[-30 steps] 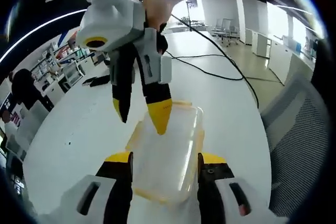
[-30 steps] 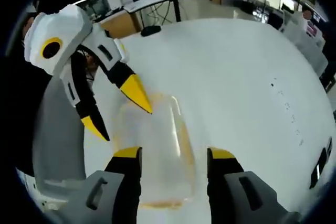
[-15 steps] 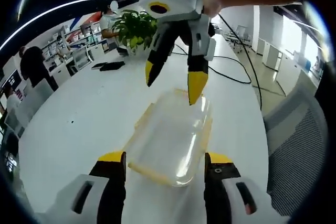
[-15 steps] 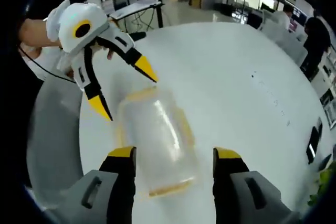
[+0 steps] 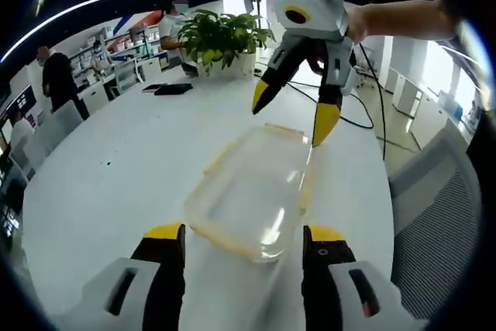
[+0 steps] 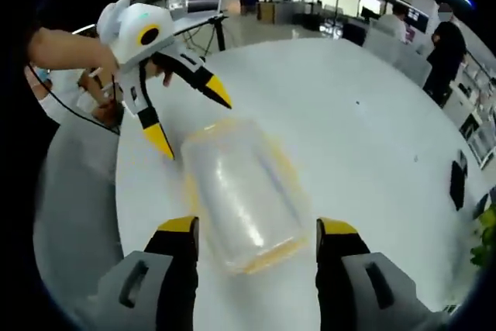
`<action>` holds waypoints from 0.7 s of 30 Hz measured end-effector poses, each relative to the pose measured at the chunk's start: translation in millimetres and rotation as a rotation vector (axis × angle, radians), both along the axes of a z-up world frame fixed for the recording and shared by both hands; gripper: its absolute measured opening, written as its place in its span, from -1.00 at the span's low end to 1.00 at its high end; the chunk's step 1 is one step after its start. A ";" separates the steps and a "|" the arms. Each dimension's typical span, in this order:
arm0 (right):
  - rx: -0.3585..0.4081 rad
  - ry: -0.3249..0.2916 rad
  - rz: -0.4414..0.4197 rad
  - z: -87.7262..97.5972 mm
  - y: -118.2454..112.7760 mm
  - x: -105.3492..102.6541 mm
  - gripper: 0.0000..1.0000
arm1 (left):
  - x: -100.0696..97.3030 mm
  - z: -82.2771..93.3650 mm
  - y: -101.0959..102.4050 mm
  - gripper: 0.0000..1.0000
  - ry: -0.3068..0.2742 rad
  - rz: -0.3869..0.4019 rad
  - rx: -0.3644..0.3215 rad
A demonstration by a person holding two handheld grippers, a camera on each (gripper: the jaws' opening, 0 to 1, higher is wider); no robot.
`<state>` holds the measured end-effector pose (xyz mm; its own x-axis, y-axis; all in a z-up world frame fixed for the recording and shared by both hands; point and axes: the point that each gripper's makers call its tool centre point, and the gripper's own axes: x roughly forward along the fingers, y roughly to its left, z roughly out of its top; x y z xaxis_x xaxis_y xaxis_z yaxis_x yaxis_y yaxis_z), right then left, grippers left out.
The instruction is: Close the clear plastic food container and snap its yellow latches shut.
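Jaws of both grippers stand spread and empty: left gripper (image 5: 242, 242) and right gripper (image 6: 257, 238) hover at opposite ends of the container (image 5: 252, 191), which lies on the white surface (image 5: 116, 176) with its lid apparently seated. Judged step: lid on, latches (image 6: 271, 253) unconfirmed; next move calls for lowering a jaw tip onto a yellow rim latch and pressing. Surface edge and a chair (image 5: 434, 215) lie near; open room on the far side.

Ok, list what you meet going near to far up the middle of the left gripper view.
Left gripper with jaws apart → clear food container on the white table → right gripper above the container's far end → potted plant.
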<state>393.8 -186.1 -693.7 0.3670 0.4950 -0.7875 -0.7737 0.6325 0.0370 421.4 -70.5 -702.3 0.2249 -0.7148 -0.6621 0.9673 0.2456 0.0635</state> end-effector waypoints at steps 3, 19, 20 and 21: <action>-0.003 -0.007 -0.012 -3.5 -2.5 -5.9 0.17 | -1.1 -1.4 1.4 0.11 0.007 0.004 0.000; 0.024 -0.040 -0.099 -19.6 -9.6 -23.6 0.04 | -3.5 -4.5 -4.6 -0.03 0.000 0.027 -0.015; 0.024 -0.045 -0.105 -20.1 -9.7 -23.4 0.02 | -3.1 -4.2 -4.5 -0.04 -0.001 0.031 -0.018; 0.024 -0.051 -0.110 -20.4 -10.1 -23.2 0.01 | -2.4 -4.2 -4.3 -0.05 -0.003 0.034 -0.020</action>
<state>370.6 -196.1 -714.2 0.4600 0.4679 -0.7547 -0.7007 0.7133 0.0151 419.0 -74.8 -706.5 0.2514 -0.7195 -0.6474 0.9581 0.2800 0.0609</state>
